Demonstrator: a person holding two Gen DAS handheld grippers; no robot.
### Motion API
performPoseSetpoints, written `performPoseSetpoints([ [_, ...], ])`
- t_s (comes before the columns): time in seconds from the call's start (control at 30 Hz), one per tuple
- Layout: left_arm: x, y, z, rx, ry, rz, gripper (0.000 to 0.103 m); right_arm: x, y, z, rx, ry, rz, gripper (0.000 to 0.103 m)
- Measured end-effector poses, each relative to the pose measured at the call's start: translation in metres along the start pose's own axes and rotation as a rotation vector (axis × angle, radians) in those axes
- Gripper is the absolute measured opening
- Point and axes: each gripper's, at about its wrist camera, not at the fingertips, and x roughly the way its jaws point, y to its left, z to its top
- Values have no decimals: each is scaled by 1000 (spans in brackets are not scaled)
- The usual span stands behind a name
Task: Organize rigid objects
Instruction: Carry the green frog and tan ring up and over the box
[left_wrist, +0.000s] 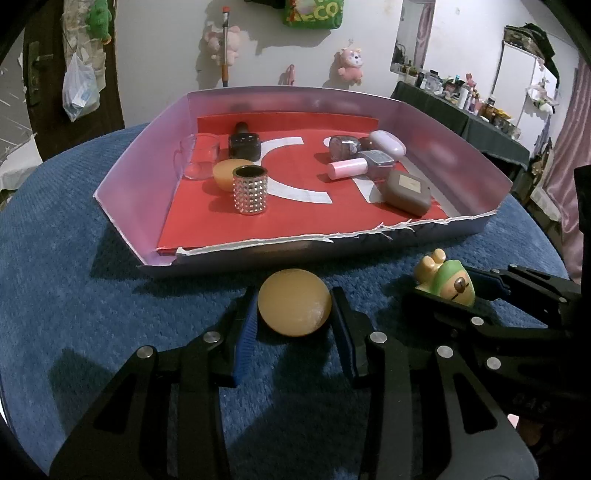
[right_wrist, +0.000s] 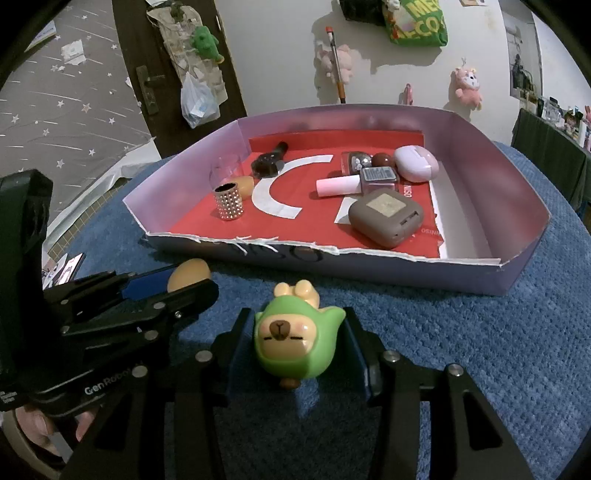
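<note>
My left gripper (left_wrist: 294, 314) is shut on an orange round ball (left_wrist: 294, 307), low over the blue cloth in front of the tray; the ball also shows in the right wrist view (right_wrist: 188, 278). My right gripper (right_wrist: 295, 349) is shut on a green bear figurine (right_wrist: 295, 341), seen in the left wrist view (left_wrist: 447, 282) to the right of the ball. The shallow tray (left_wrist: 266, 251) with a red floor lies just beyond both. It holds a studded silver cylinder (left_wrist: 250, 189), a second orange ball (left_wrist: 226, 172), a clear glass (left_wrist: 197, 157) and a brown case (left_wrist: 406, 192).
The tray's right half also holds a pink-capped bottle (left_wrist: 349, 168), a lilac case (left_wrist: 388, 144) and small jars. A black bottle (left_wrist: 243, 142) lies at the back left. The tray's torn front edge (right_wrist: 295, 245) is low. Blue cloth (right_wrist: 480, 350) covers the round table.
</note>
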Motion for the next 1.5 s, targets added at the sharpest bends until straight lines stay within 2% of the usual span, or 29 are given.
performPoseSetpoints([
  [1.0, -32, 1, -31, -7, 26, -14, 36, -37, 11, -19, -22, 8, 9, 48],
  [1.5, -45, 1, -19, -7, -5, -42, 36, -54, 15, -9, -23, -16, 41, 48],
])
